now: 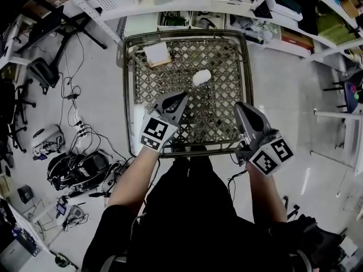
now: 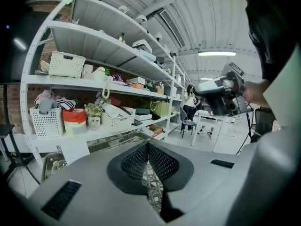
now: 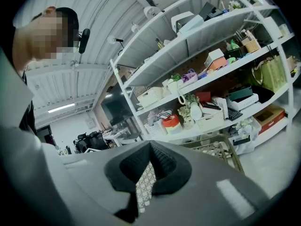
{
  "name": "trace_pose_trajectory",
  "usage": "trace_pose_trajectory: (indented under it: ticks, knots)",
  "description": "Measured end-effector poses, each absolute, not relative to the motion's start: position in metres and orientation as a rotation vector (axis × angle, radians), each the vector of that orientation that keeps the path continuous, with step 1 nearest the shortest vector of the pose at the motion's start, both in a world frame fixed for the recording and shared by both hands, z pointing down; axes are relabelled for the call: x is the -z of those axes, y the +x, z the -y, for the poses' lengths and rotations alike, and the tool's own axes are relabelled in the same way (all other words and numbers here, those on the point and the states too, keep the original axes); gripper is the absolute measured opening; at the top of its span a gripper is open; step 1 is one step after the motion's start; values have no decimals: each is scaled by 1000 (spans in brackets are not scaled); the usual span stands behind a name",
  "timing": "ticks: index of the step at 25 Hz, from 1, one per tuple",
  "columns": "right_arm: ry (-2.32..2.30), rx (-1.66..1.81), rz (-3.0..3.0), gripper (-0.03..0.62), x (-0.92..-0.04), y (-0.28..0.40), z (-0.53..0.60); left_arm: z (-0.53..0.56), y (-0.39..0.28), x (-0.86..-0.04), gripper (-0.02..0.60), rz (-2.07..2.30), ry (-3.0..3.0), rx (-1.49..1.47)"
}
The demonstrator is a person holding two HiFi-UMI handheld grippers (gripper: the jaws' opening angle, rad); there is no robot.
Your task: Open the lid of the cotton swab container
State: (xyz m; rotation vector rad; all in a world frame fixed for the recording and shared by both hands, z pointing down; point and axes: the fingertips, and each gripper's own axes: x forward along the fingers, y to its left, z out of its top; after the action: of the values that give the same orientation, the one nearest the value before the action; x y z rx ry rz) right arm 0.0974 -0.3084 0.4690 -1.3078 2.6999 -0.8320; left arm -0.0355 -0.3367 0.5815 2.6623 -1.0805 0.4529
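Note:
A small white cotton swab container (image 1: 201,77) lies on the metal lattice table (image 1: 227,55), near its middle. My left gripper (image 1: 180,97) hovers over the table's near part, just short of the container and slightly left of it, jaws shut with nothing in them. My right gripper (image 1: 239,106) hangs over the table's near right edge, apart from the container, also shut and empty. In the left gripper view the pads (image 2: 160,161) meet over the lattice, and the right gripper (image 2: 221,95) shows at the right. In the right gripper view the pads (image 3: 162,164) are likewise pressed together.
A tan and white box (image 1: 157,54) lies at the table's far left. White shelves (image 1: 187,4) with baskets and boxes stand right behind the table. Cables, a power strip and helmets (image 1: 79,169) lie on the floor at left.

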Motion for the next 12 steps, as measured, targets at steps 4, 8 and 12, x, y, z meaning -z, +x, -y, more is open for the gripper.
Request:
trace_pose_trajectory:
  ticks: [4,8,12]
  knots:
    - [-1318,869,-2703,11,-487,102,314,350,-29,-609,90,1045,2681,-436]
    - [-1331,922,-2720,11,-508,105,315,364,-20,-650,180,984,2659,-507]
    - [-1339,970,-2716,11,-523,106,316,373,-8,-691,232,902,2642,-605]
